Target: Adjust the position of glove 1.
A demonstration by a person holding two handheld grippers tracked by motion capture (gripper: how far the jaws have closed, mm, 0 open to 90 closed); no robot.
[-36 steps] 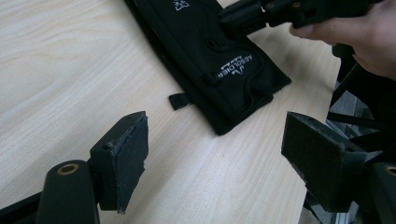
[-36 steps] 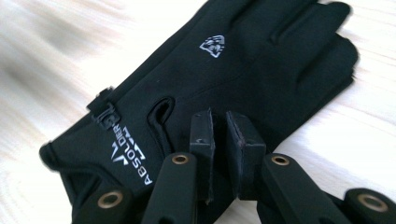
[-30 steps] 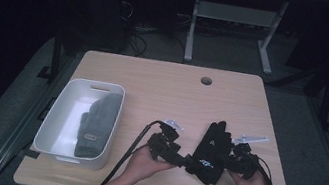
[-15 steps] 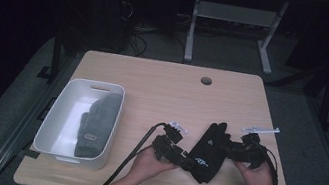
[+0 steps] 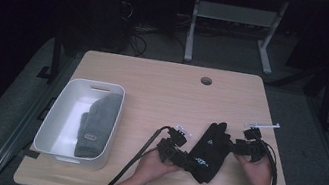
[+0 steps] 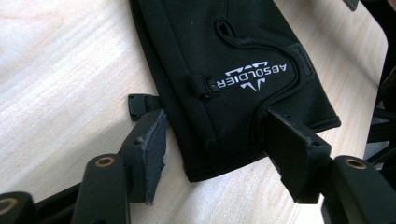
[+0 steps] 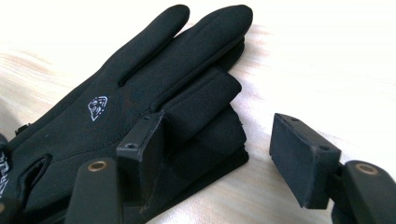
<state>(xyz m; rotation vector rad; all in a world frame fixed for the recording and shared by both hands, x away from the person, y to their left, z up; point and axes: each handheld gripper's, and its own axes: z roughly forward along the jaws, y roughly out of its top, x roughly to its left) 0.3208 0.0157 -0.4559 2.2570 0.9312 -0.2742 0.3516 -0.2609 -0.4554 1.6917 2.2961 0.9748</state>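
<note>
Tongs first: our left tongs (image 6: 215, 154) have just been closing astride the cuff of the black stretch-fabric glove (image 5: 209, 151) without pinching it yet; our right tongs (image 7: 224, 149) have just been opening beside its fingers. It lies flat on the pale wooden desk (image 5: 163, 87), right of the white plastic bin (image 5: 59, 120). We judge it light, limp and a little slick, so grip the thicker cuff hem.

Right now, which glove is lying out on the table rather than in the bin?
The black glove, flat on the table between both grippers; the grey glove lies inside the white bin.
</note>
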